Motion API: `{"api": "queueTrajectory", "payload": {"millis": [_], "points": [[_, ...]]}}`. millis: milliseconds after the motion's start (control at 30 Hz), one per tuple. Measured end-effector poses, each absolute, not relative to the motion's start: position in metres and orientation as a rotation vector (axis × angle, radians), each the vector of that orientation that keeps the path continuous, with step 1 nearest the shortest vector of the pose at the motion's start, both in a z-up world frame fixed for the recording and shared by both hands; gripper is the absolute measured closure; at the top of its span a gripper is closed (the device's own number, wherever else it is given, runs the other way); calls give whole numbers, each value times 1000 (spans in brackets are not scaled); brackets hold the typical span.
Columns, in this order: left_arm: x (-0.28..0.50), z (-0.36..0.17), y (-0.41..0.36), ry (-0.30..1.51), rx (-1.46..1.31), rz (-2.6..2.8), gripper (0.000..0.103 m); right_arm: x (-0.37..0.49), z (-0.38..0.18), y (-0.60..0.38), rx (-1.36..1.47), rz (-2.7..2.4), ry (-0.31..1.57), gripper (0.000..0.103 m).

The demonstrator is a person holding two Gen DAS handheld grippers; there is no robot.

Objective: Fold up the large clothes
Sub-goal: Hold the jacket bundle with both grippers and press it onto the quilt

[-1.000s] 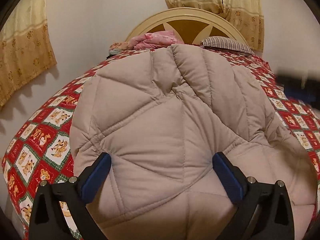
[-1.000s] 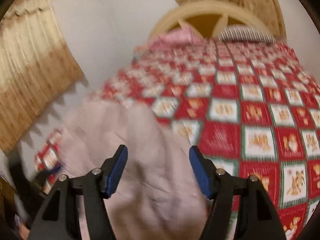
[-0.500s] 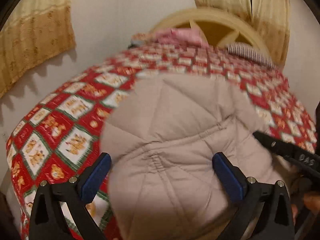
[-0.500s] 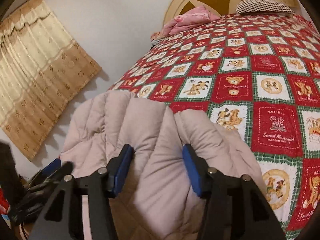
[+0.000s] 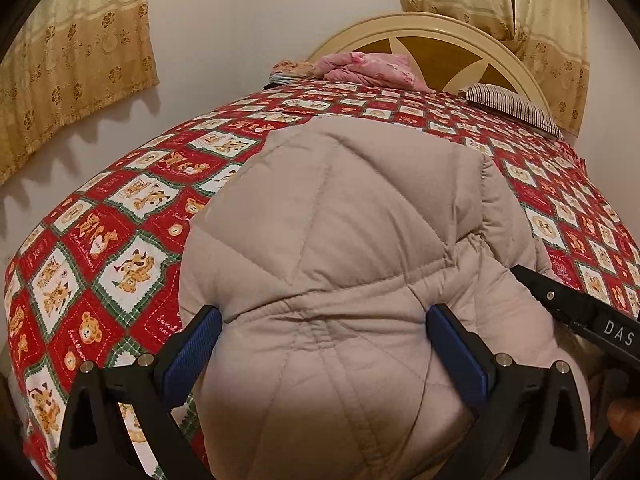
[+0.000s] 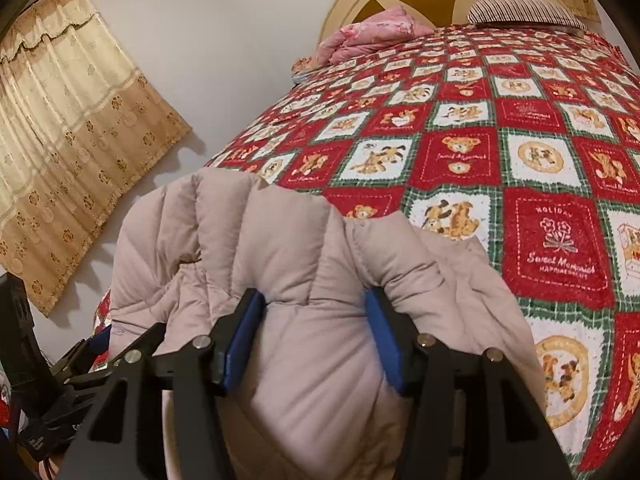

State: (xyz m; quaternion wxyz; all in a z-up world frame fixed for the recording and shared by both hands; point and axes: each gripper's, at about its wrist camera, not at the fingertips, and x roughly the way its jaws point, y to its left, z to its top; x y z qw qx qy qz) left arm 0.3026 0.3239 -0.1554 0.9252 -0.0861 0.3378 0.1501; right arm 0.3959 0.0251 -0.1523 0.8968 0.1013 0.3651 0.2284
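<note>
Step in hand: you are gathering the beige quilted puffer jacket into a fold at the foot end of the bed, the end farthest from the cream headboard. Judged from the bunched padding, the fold is in progress, not finished.

Jacket position: it lies on the red teddy-bear bedspread, well away from the headboard, with bare bedspread between the two.

Left gripper: clenched wide on a thick hump of jacket. Both blue pads dent the fabric.

Right gripper: its jaws have just been closing, and a roll of jacket padding sits between them. The pads press into it, so treat this as a grasp.

Relative position of tools: in the left wrist view, the right gripper's black arm enters on the side of the jacket that faces the striped pillow at the headboard.

Next move, judged: carry both gripped sections together towards the headboard or across the jacket, lay them flat, then release. Keep both grips even. The filling is springy and is likely to puff back or slip if one side lets go first.

Risk, judged: the grip is on padding bulk, not on a seam, so the shell may slide.

Legible writing, tool: "DAS" on the right gripper's arm in the left wrist view.

Legible writing, bedspread: "HOLIDAY" and "Sweet Memories" on a red square. The line beneath is too small to read.

Other items at headboard: pink bundle of cloth.
</note>
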Motion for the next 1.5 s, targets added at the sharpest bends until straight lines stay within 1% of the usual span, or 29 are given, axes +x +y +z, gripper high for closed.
{"api": "queueTrajectory", "payload": {"millis": [367, 1500], "points": [[307, -160, 324, 703, -186, 310, 1, 398, -155, 31, 164, 436, 750, 43], [308, -164, 326, 708, -184, 311, 1, 396, -155, 42, 81, 379, 744, 42]]}}
